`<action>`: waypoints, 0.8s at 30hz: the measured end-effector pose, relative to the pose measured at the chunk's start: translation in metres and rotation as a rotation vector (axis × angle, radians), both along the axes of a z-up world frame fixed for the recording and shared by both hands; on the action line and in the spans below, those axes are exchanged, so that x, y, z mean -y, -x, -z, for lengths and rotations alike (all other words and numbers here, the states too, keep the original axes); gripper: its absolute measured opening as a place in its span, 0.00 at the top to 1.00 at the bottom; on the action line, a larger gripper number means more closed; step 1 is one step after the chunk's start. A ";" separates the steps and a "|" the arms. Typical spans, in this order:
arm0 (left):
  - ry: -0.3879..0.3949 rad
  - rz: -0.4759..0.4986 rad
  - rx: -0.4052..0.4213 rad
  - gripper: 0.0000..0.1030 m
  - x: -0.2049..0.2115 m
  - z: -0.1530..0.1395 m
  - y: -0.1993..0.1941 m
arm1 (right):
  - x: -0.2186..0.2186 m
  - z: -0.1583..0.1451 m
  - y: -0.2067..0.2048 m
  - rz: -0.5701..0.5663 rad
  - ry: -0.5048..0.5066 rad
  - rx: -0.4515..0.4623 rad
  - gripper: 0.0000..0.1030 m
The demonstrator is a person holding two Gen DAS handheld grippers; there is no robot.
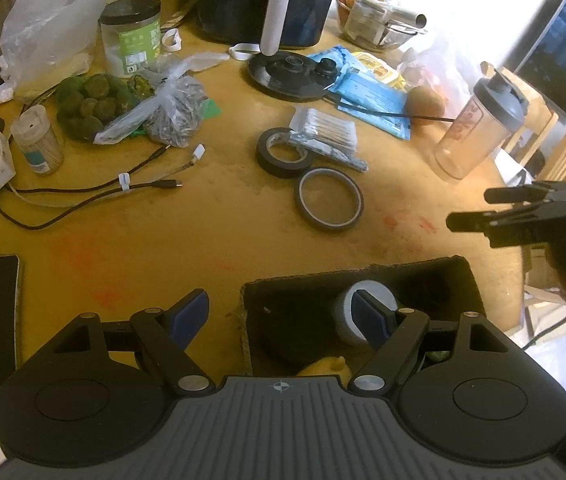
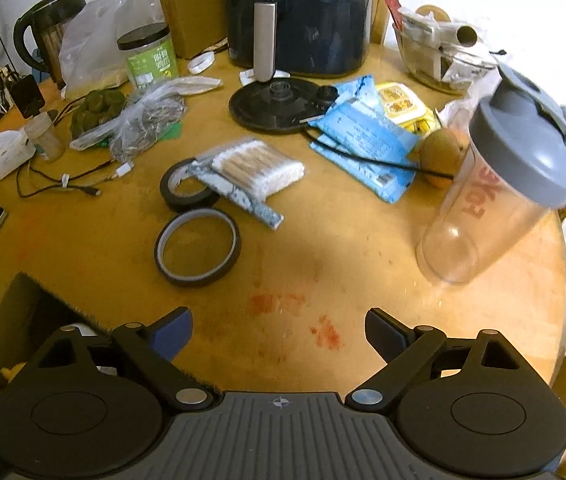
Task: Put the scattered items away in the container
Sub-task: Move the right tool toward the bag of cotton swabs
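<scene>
Both sets of jaws are hanging released, gripping nothing. My left gripper (image 1: 283,316) is hovering over the container (image 1: 423,270) at the near edge of the bench (image 1: 211,216); a grey roll (image 1: 343,312) is sitting inside. My right gripper (image 2: 279,328) is facing the amber tape ring (image 2: 197,246), with the black tape roll (image 2: 187,186) and cotton swab pack (image 2: 255,168) overlapping just beyond. Risk: I'm likely snagging the swab pack if I go for the black roll, or clipping the shaker bottle (image 2: 503,200) at right

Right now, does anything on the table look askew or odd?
Yes: the cotton swab pack lies crooked, one end propped on the black tape roll instead of flat. Red smears stain the table nearby.
</scene>
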State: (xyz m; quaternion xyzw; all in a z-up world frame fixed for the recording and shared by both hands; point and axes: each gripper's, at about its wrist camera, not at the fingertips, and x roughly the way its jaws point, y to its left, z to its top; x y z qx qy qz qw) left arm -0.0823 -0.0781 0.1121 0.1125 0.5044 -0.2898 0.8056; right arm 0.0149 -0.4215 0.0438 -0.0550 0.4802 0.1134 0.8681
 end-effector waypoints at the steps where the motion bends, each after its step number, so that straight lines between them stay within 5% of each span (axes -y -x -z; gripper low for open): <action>1: -0.001 0.001 0.001 0.24 0.000 0.000 0.000 | -0.001 0.000 -0.003 -0.004 0.003 0.006 0.13; 16: 0.003 0.002 0.004 0.24 -0.004 -0.002 -0.016 | -0.016 0.011 -0.056 -0.055 -0.019 0.051 0.45; 24: 0.020 0.000 0.032 0.24 -0.003 -0.012 -0.027 | -0.022 0.027 -0.081 -0.096 -0.020 0.057 0.53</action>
